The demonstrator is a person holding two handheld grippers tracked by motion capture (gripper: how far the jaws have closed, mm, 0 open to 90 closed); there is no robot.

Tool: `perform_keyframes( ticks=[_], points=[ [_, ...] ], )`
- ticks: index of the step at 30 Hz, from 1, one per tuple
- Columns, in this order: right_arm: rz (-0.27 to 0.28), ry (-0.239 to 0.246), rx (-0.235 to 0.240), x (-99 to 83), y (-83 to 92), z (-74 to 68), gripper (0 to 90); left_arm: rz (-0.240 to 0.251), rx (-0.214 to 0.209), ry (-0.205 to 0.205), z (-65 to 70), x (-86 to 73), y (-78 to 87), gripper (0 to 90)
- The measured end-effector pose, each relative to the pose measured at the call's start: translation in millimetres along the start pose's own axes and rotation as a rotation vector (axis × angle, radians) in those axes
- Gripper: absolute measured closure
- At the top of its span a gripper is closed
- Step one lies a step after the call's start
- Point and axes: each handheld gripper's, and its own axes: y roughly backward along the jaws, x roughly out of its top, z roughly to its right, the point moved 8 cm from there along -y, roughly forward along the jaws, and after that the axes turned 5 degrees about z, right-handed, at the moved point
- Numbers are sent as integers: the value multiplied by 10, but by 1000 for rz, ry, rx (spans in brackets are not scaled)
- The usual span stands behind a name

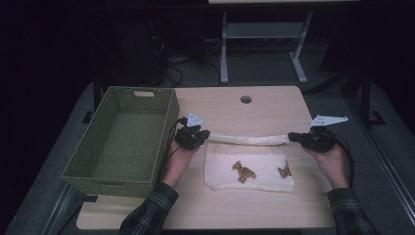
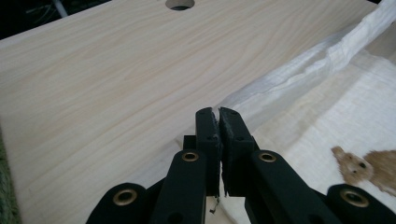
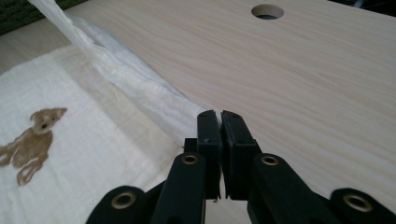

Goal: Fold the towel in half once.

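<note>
A white cloth (image 1: 249, 166) printed with brown teddy bears lies on the wooden table (image 1: 254, 110). Its far edge is lifted and stretched into a taut band (image 1: 247, 139) between my two grippers. My left gripper (image 1: 201, 134) is shut on the cloth's far left corner; the jaws (image 2: 219, 116) press together with cloth (image 2: 299, 74) running out of them. My right gripper (image 1: 292, 137) is shut on the far right corner, and its jaws (image 3: 219, 119) pinch the cloth edge (image 3: 135, 84). A bear print (image 2: 369, 168) shows beside the left jaws, another bear (image 3: 32, 140) beside the right jaws.
A green woven basket (image 1: 122, 137) stands at the table's left side, close to my left hand. A round cable hole (image 1: 245, 99) sits near the table's far edge. Beyond the table are a desk frame (image 1: 264, 44) and cables on the floor.
</note>
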Motion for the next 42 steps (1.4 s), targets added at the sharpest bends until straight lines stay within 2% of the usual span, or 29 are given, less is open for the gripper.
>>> perform_keyframes(
  ticks=[1,9,13,19,23,27,36,42],
  points=[
    [0,7,-1,-12,4,-10,866,0,-3,-6,11,-16,10,866],
    [-17,7,5,-168,102,-129,866,2,-44,25,108,-166,86,866],
    [-28,8,2,-251,143,-164,866,-14,-55,0,167,-229,123,866],
    [-26,6,1,-324,222,-235,863,-19,-84,-13,275,-268,203,866],
    [-14,5,11,-356,292,-296,864,-29,-93,-9,306,-326,265,866],
    [-13,21,25,-393,350,-370,864,-47,-95,-33,348,-396,321,866],
    [-33,43,45,-502,448,-540,864,-62,-139,-9,451,-523,450,866],
    [-54,47,58,-588,470,-620,864,-99,-152,-19,508,-643,468,866]
  ],
)
